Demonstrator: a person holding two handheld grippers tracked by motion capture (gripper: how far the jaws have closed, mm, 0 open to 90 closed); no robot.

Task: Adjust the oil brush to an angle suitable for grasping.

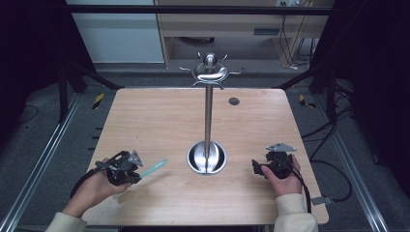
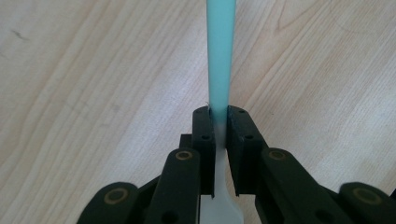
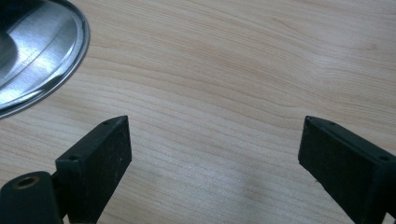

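2 grippers | left gripper (image 2: 219, 130) clamps teal stick (image 2: 219, 56) | right gripper (image 3: 212, 154) agape, beside stand base (image 3: 42, 60)

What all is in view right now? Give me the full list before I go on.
Utensil: one, pale teal handle with a white end, clamped in the left gripper, pointing toward the stand.
Hanging stand: one, shiny steel, round base mid-table, hooks on top.
Table: one, light wood.
Grommet: one, dark, far side of table.
Left gripper: black, shut on the utensil.
Right gripper: black, jaws wide open, right of the base.
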